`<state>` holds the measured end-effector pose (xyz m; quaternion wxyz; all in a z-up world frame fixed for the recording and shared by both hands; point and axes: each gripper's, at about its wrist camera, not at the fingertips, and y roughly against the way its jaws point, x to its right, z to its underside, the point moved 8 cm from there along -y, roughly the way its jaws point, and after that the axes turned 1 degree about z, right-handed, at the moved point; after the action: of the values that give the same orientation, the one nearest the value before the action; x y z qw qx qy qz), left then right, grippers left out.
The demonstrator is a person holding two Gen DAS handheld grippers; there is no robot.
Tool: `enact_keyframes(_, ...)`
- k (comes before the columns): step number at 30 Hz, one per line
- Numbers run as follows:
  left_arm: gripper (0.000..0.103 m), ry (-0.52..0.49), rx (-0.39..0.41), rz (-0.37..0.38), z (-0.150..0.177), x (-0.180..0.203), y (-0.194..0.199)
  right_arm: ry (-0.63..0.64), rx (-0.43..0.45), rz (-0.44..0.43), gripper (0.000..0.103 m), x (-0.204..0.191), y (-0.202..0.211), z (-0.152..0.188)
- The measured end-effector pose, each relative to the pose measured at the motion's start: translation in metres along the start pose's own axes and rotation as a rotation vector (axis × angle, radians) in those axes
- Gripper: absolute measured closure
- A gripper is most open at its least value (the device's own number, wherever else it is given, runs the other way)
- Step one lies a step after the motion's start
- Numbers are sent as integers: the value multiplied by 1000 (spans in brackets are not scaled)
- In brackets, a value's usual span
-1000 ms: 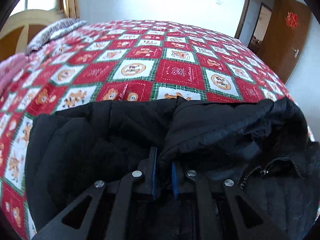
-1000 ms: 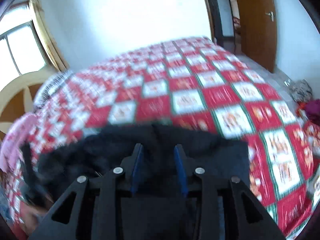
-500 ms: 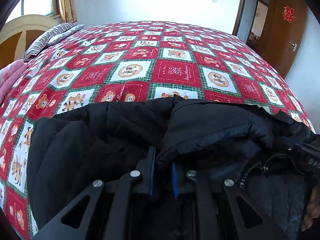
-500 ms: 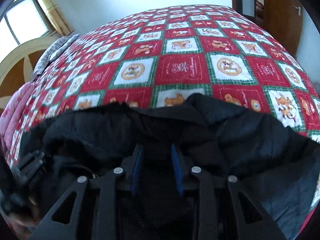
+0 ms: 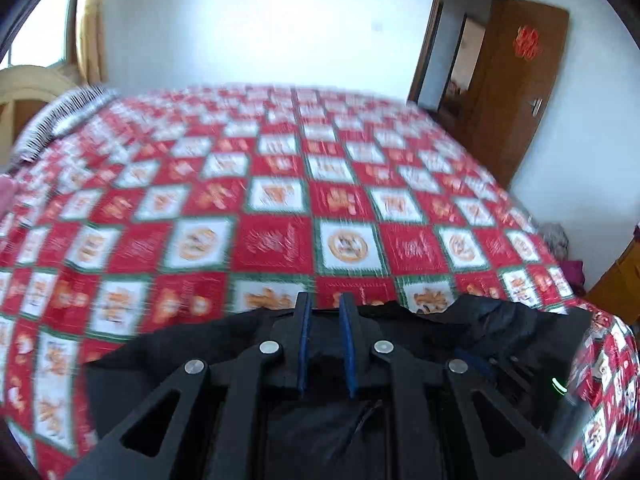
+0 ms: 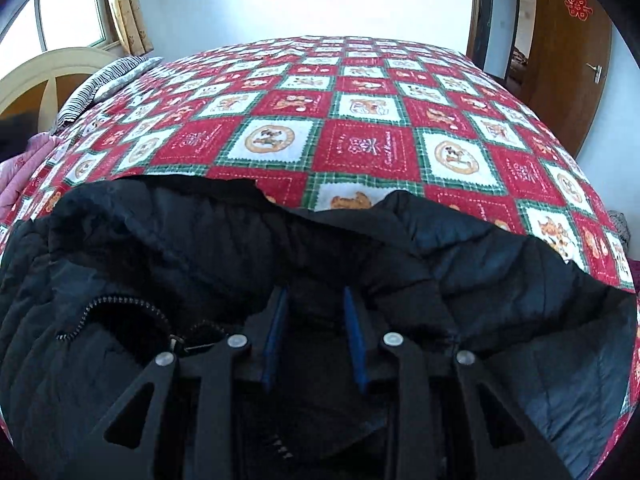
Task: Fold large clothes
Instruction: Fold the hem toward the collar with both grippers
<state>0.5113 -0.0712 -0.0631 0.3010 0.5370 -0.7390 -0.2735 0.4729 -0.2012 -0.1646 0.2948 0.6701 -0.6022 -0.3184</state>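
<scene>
Now the black jacket [image 6: 200, 264] is seen lying rumpled at the near edge of the bed [image 6: 360, 148], on the red checked quilt, with its zip [image 6: 112, 304] open on the left of the right view. No clean fold can be made out yet; by the look of it, the job is judged to be early, with the folding itself still to be done.

The left tool [image 5: 325, 312] is nearly shut, its blue pads [image 5: 304, 344] narrowly apart, and dark cloth is seen between them; a pinch of jacket appears to be held, though the blur leaves that short of certain. The right tool [image 6: 314, 300] is part open, with the jacket's padded fabric lying between and under its fingers [image 6: 354, 332]. Whether the pads press on it cannot be told.

Against the earlier frames, the left view has changed a lot: a second ago the jacket filled the lower half, and now far more quilt and the door [image 5: 516, 80] are shown, with the cloth drawn up close under the tool, so a lift of that side is read. In the right view the opposite is seen: the tool has been brought down onto the jacket, which now fills the lower half sharply, and its fingers stand slightly narrower than a second ago.
</scene>
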Motion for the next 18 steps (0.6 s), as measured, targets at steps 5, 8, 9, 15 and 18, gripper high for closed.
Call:
enact_keyframes(5, 88, -135, -136, -112, 64, -12, -48, -83, 7, -113, 71, 9, 2, 1)
enact_keyframes(8, 88, -94, -99, -78, 76, -20, -41, -118, 11, -150, 72, 10, 4, 0)
enact_keyframes(9, 88, -80, -101, -72, 76, -23, -43, -125, 11, -160, 72, 10, 5, 0)
enact_keyframes(15, 88, -109, -83, -99, 76, -20, -52, -296, -60, -252, 103, 50, 23, 17)
enact_keyframes(18, 89, -132, -87, -126, 75, -18, -56, -318, -104, -310, 103, 56, 14, 25)
